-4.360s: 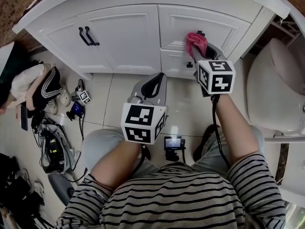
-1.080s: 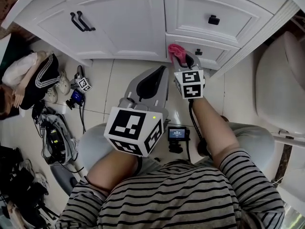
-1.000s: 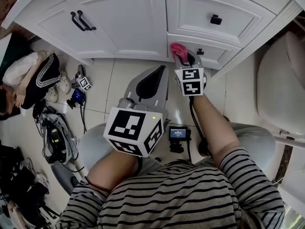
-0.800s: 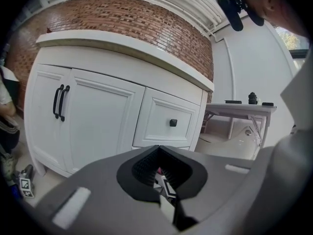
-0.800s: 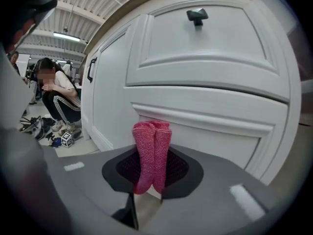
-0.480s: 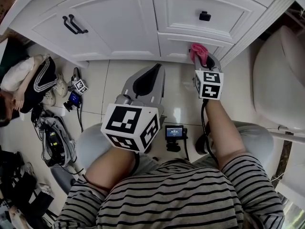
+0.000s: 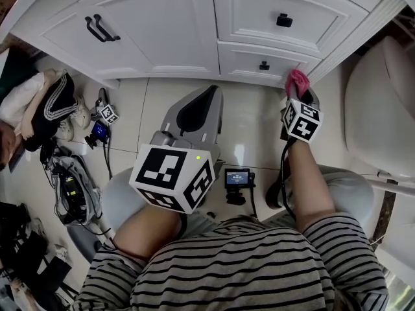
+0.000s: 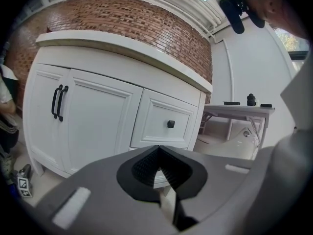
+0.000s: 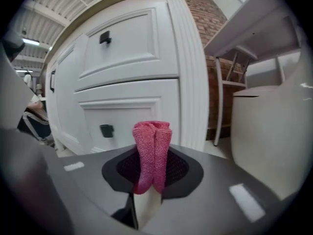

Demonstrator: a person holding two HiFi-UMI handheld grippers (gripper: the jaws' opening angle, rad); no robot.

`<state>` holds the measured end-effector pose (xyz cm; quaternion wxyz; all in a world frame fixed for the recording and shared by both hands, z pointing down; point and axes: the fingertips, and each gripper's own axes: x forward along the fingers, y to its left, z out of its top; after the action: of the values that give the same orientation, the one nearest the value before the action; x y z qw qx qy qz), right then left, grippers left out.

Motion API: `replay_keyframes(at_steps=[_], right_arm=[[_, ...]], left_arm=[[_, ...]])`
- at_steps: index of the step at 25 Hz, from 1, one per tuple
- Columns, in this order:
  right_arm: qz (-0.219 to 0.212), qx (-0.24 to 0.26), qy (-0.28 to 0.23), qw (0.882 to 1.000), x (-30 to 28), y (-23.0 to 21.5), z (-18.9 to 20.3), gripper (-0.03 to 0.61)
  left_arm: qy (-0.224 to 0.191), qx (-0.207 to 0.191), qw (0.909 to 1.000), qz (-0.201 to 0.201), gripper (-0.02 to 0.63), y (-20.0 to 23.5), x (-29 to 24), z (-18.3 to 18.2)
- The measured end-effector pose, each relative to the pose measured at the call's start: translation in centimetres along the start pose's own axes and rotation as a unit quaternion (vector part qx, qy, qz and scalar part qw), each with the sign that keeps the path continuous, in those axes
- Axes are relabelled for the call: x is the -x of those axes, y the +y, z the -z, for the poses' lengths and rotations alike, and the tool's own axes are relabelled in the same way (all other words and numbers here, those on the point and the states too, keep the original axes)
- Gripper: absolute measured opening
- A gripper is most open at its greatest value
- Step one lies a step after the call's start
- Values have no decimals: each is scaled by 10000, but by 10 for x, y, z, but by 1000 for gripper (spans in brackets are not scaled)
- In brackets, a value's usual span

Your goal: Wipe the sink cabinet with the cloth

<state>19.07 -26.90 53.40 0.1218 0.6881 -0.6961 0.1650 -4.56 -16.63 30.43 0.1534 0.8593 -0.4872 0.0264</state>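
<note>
While the right gripper [image 7: 298, 94] pinches a folded pink cloth [image 7: 297, 81] at the sink cabinet's [image 7: 162, 24] lower right corner, just right of the small drawer [image 7: 240, 60], the left gripper [image 7: 194, 112] hangs nearer, jaws together on nothing, over the floor tiles [image 7: 253, 128]. A good wipe likely means pressing the cloth flat to the panel and making even strokes, skirting the black knob [image 7: 264, 65].
</note>
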Motion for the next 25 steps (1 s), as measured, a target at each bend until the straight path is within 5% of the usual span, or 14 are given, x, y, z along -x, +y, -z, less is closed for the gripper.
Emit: replay_keyframes(at_steps=[5, 9, 14, 19, 25], right_arm=[[-1923, 810, -218, 9777, -10, 155, 24, 92], [-2391, 1187, -170, 9636, -38, 219, 34, 94], [-2184, 1528, -34, 9638, -65, 197, 36, 98], [-1346, 880, 80, 9870, -63, 104, 37, 97], [-383, 629, 220, 9970, -47, -5, 39, 109]], left_arm=[[-85, 91, 9999, -4, -8, 2, 9, -9], [-91, 126, 9998, -122, -8, 15, 13, -8], [-96, 190, 9996, -198, -8, 25, 11, -7], [-17, 281, 9996, -76, -8, 19, 3, -3], [2, 192, 9998, -34, -8, 8, 0, -1]])
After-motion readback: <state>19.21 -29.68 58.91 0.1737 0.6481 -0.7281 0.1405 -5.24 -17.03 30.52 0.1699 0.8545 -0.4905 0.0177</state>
